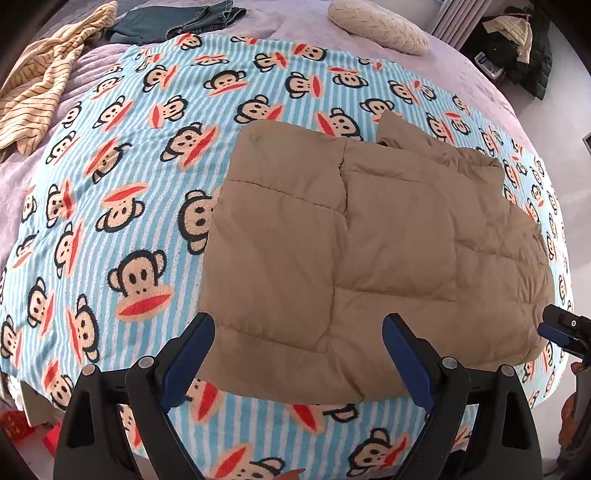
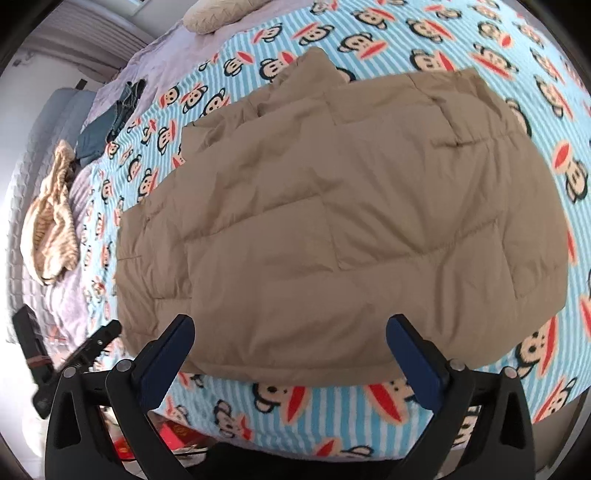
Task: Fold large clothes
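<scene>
No brand name or readable writing was visible; the only marking was the cartoon monkey-face print on the blue and white striped blanket (image 1: 122,206). The tan quilted jacket (image 1: 369,251) lay folded and flat on this blanket, on the bed. The left gripper (image 1: 299,354) hovered over the near edge of the jacket with its jaws wide apart and nothing pinched between them. The right gripper (image 2: 291,350) was also spread wide above the near hem and held nothing. A striped beige garment (image 1: 40,74) and dark jeans (image 1: 177,18) lay far behind.
</scene>
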Demonstrator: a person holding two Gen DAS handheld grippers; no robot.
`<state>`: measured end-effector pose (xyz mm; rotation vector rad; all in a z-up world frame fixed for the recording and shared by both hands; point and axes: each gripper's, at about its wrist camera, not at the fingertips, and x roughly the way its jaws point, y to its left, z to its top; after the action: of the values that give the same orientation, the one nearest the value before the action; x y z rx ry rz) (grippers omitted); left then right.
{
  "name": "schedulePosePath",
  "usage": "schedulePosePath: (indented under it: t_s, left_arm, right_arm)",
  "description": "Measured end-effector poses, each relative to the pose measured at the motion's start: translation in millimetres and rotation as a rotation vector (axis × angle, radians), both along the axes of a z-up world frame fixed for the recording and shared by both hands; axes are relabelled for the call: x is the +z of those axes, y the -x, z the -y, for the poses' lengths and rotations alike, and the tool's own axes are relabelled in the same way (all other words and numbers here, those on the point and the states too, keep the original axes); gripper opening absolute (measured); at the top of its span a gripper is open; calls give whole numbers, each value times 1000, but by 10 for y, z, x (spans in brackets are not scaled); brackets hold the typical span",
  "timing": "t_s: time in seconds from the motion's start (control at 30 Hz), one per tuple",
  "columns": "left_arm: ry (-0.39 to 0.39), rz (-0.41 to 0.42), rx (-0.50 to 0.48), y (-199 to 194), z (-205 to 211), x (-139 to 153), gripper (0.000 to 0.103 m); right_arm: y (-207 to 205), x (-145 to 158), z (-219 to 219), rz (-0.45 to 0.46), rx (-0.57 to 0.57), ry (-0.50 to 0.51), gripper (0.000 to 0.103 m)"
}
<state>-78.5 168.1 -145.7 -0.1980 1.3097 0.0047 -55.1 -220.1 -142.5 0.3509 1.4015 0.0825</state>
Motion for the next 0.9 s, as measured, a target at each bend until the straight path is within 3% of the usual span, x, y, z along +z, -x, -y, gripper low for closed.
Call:
schedulePosePath:
  t_s: [0.23, 0.3, 0.53, 0.9]
  left_arm:
    - [-18, 27, 38, -176, -304, -54, 93]
    - [31, 22, 56, -267, -489, -108, 93]
    - [325, -44, 59, -518, -916, -529, 93]
    - [498, -170, -65, -889, -643, -1161, 93]
  right_arm:
    - [-30, -69, -133, -52, 58, 31, 103]
    - [-43, -77, -140, -61, 56, 35, 103]
    - [-80, -119, -152, -91, 40, 51, 103]
    - [-129, -195, -264, -130, 45, 83, 103]
